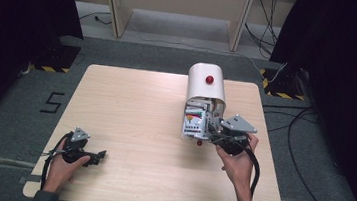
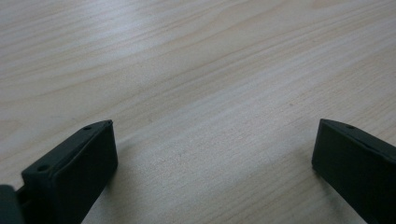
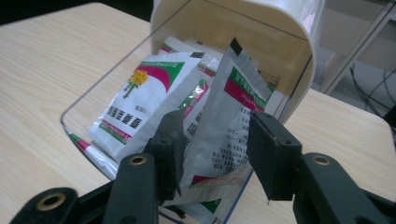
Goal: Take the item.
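Right of centre in the high view, a white round-topped container (image 1: 206, 88) with a red knob (image 1: 209, 79) lies on its side on the pale wooden table (image 1: 130, 110), its open mouth facing the lower edge of the frame and printed sachets (image 1: 194, 123) spilling out of it. Just below and to the right of that mouth sits the right gripper (image 1: 213, 134), held in the person's right hand (image 1: 237, 159), with its grey three-cornered plate on top and a black cable trailing toward the bottom of the frame. Through the right gripper view, the container's clear wall (image 3: 93, 100) frames the packets, and one upright silver sachet (image 3: 224, 126) with a green and red band stands in the middle of the picture between the two black jaws; the jaws are partly drawn together around it, the left pad against its crumpled edge, though whether the right pad presses on it cannot be told. Down at the lower left of the high view, the left gripper (image 1: 102, 155) rests low over bare wood in the left hand (image 1: 67, 161), well apart from the container. Its own view shows both jaws spread wide with nothing but wood grain between them.
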Demonstrator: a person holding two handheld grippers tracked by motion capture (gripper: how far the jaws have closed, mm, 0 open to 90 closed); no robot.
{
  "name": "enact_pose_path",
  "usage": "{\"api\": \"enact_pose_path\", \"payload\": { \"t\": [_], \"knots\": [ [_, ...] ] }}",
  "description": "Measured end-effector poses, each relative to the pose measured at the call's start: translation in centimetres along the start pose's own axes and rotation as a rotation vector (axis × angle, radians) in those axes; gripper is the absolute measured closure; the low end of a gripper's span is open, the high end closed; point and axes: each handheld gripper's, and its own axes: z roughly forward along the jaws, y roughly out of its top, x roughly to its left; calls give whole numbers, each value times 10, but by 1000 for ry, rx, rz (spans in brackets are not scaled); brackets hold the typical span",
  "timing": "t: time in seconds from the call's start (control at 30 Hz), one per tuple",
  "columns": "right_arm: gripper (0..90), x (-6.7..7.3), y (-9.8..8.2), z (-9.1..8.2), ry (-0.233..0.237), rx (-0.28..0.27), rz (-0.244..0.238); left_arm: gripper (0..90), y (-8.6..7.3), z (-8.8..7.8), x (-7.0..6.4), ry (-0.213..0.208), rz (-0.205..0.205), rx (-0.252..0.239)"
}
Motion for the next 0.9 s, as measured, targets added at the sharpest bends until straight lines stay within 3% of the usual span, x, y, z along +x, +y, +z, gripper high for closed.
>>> {"api": "enact_pose_path", "payload": {
  "t": [0.13,0.5,0.6,0.9],
  "knots": [
    [620,1,-1,3,-31,20,-23,0,0,0,0,0,0,0],
    [732,-5,-6,8,-36,17,-18,0,0,0,0,0,-2,0],
    [809,-8,-7,6,-37,-6,-20,0,0,0,0,0,-2,0],
    [848,-9,-4,-6,-20,-70,-23,0,0,0,0,0,-2,-1]
  ]
}}
